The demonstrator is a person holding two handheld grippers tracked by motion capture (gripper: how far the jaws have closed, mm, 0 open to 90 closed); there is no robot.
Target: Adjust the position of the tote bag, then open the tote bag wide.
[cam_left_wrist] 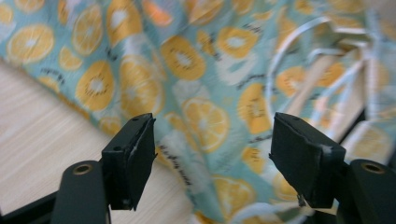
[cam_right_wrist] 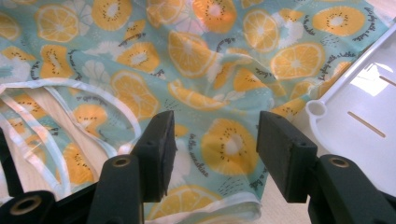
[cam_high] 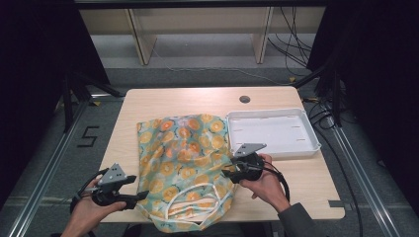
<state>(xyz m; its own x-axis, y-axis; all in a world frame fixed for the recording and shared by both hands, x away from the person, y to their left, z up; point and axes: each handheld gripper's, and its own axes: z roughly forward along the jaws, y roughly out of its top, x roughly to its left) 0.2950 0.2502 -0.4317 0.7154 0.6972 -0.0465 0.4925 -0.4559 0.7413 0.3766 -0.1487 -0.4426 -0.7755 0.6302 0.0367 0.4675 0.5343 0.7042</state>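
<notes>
**A:** ok so what are the jaws doing right now? Starting from the tips.

**B:** Both sets are spread with nothing between the pads. In the left gripper view the left gripper [cam_left_wrist: 212, 140] hangs over the fruit-print fabric bag [cam_left_wrist: 205, 79], pads clear of the cloth. Same in the right gripper view: the right gripper [cam_right_wrist: 215, 149] has its pads wide apart above an orange-slice patch of the bag [cam_right_wrist: 196, 70], no pinch.

**A:** and where's the bag sitting?

**B:** High view: the bag [cam_high: 185, 163] lies flat at lower centre of the wooden table [cam_high: 188, 98], its lower end hanging slightly past the near edge. The left gripper [cam_high: 141, 196] is at its lower left side, the right gripper [cam_high: 225, 173] at its right side. The white plastic tray [cam_high: 310, 129] is just beside it, upper right.

**A:** how's it gonna handle?

**B:** My guess: light, floppy, somewhat slick cloth, so it'll sag and fold wherever it isn't supported. I'd grab the hemmed edge or the white handle straps [cam_high: 190, 200] near the bottom of the frame, one side each.

**A:** orientation?

**B:** Long axis runs roughly top to bottom in the high view, leaning a bit left at the top. The strap end, probably the mouth, points at the bottom of the frame.
</notes>
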